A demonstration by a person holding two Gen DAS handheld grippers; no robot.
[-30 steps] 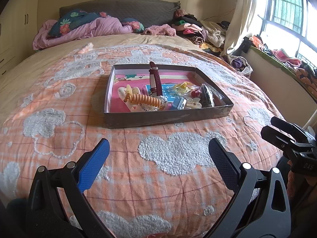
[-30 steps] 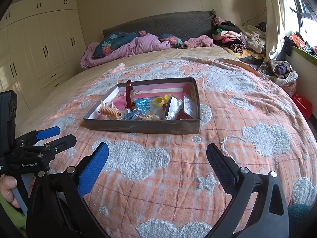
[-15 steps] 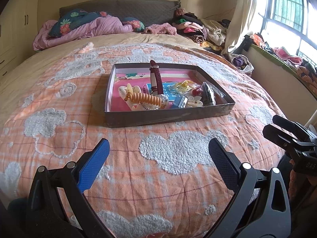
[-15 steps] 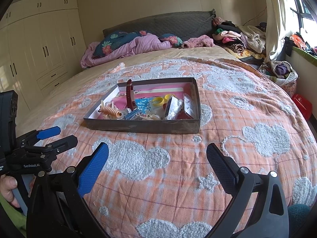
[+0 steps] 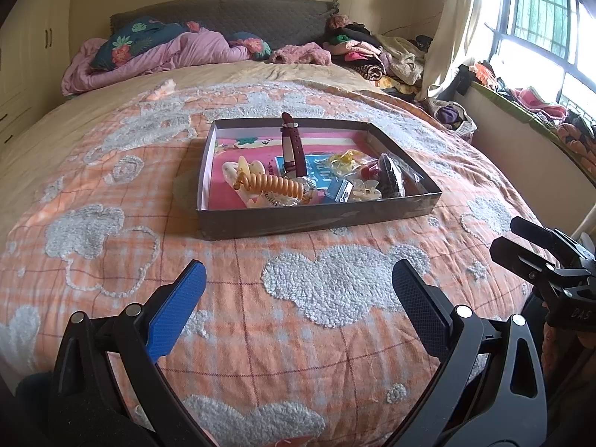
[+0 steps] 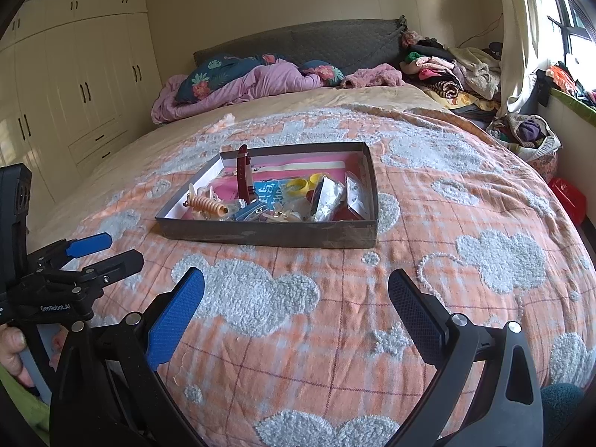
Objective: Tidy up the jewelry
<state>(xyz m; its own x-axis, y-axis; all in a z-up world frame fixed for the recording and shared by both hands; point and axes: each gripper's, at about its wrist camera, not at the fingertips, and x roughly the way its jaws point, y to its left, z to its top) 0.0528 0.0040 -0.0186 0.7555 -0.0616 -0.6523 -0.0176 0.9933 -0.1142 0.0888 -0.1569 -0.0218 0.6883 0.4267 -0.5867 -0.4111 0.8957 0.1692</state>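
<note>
- Jewelry tray (image 5: 316, 219): a shallow, dark-walled cardboard box with a pink lining, resting flat on the bedspread (image 5: 111, 186) near the middle of the bed, well apart from both grippers.
- Watch strap (image 5: 291, 145): maroon, standing nearly upright in the middle of the tray, its buckle end rising above the far wall.
- Spiral hair tie (image 5: 275, 185): amber coil lying toward the near left of the tray, over a cream hair claw (image 5: 238, 171).
- Right half of the tray: a yellow ring-shaped piece (image 6: 300, 184), a blue card (image 6: 270, 190), a clear claw clip (image 5: 367, 190) and a dark item in a clear packet (image 5: 391, 175), crowded together and partly overlapping.
- Left gripper (image 5: 298, 287): held low over the near edge of the bedspread, jaws spread wide with nothing between the blue pads; it also shows at the left edge of the right wrist view (image 6: 108, 249).
- Right gripper (image 6: 296, 294): likewise low and near, jaws spread wide and empty; its black fingers (image 5: 521, 246) enter the left wrist view from the right.
- Background: purple quilt (image 6: 253, 85) and floral pillows by the grey headboard (image 6: 305, 41); piled clothes (image 6: 447, 70) at the far right; cream wardrobe (image 6: 74, 93) on the left.
</note>
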